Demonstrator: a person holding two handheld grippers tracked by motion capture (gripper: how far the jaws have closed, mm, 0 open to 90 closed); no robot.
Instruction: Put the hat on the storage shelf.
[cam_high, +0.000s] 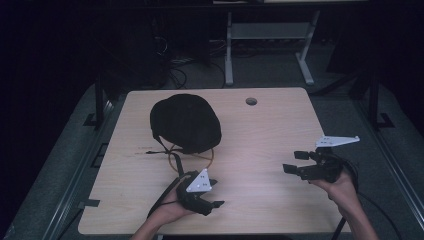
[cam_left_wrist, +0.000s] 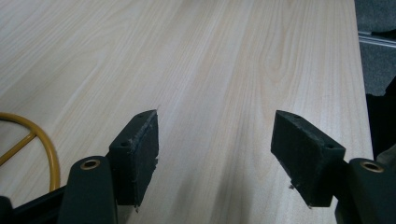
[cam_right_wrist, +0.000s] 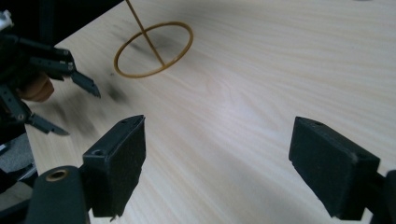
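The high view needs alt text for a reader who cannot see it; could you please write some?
A black hat rests on a yellow ring stand on a wooden table. Nearer the camera, a person holds the left gripper and right gripper open and empty.

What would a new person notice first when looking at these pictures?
The eye goes first to the black cap, dark against the pale wooden table, lying left of centre toward the far edge. Next comes the yellow wire ring, which sticks out from under the cap's near side. Nearer the person, the left gripper and the right gripper both stand open with nothing between the jaws.
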